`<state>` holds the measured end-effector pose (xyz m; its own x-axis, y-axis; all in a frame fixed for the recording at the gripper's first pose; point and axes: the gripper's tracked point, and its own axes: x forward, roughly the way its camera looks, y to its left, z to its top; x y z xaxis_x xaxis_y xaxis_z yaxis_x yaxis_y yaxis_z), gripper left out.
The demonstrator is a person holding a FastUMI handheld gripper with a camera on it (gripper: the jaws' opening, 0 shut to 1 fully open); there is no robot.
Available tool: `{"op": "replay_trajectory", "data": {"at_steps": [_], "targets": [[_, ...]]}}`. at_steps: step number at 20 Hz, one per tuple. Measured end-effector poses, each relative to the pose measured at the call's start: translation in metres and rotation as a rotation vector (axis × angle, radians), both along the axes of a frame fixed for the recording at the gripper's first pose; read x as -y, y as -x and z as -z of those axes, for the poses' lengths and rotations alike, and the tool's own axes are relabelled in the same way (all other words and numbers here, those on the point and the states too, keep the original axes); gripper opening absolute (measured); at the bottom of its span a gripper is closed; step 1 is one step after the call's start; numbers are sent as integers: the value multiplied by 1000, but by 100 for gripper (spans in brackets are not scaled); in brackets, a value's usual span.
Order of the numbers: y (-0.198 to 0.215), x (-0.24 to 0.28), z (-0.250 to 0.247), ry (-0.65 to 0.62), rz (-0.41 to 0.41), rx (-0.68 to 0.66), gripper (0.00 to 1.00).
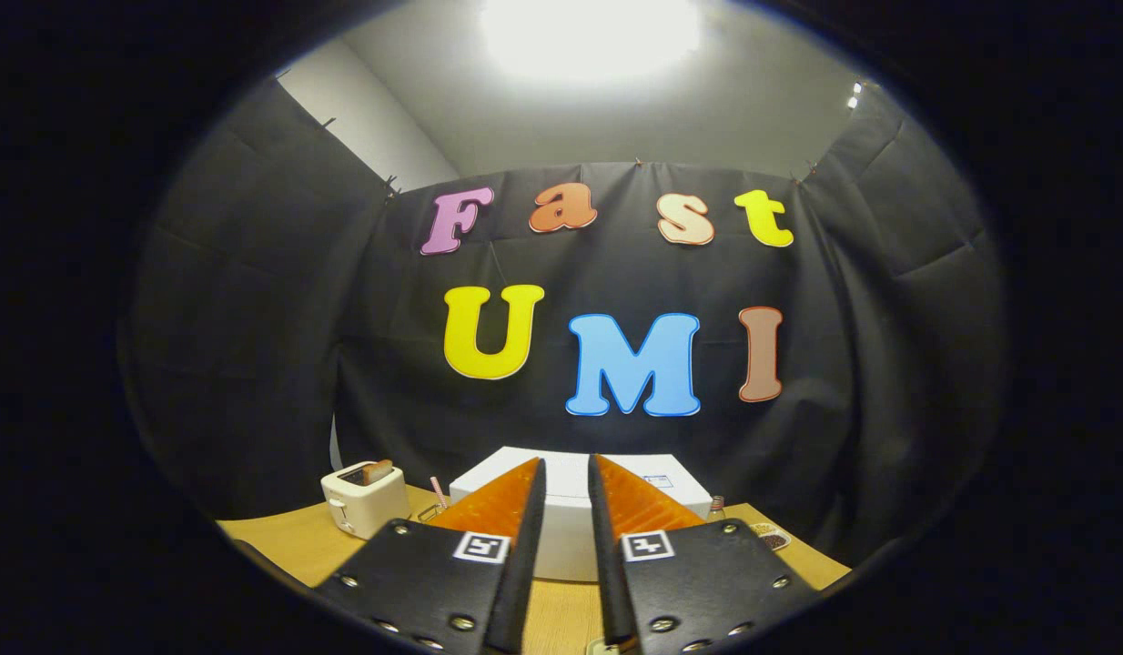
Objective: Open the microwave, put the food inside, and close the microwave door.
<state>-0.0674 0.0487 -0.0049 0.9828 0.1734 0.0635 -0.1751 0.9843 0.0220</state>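
we saw the gripper [566,473] as two long wedge-shaped fingers [505,509] that tapered to narrow tips, each with a flat, finely textured inner face and a thin dark edge along the gap. behind them sat two black, matte plates [416,578], angular in outline, one on each side. each plate carried a small square marker [481,547] printed in black and white near its inner corner. round, silver-coloured screws [462,622] dotted the plates' edges, several along the lower rims and one near each upper corner. a narrow gap stood between the fingers, with nothing in it. no cables showed on the plates.
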Motion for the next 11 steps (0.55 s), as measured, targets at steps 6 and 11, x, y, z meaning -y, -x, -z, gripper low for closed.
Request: {"op": "replay_trajectory", "data": {"at_steps": [6,11], "targets": [[-2,12,0,16,62,-48,97],[-12,20,4,-60,56,-101,96]]}}
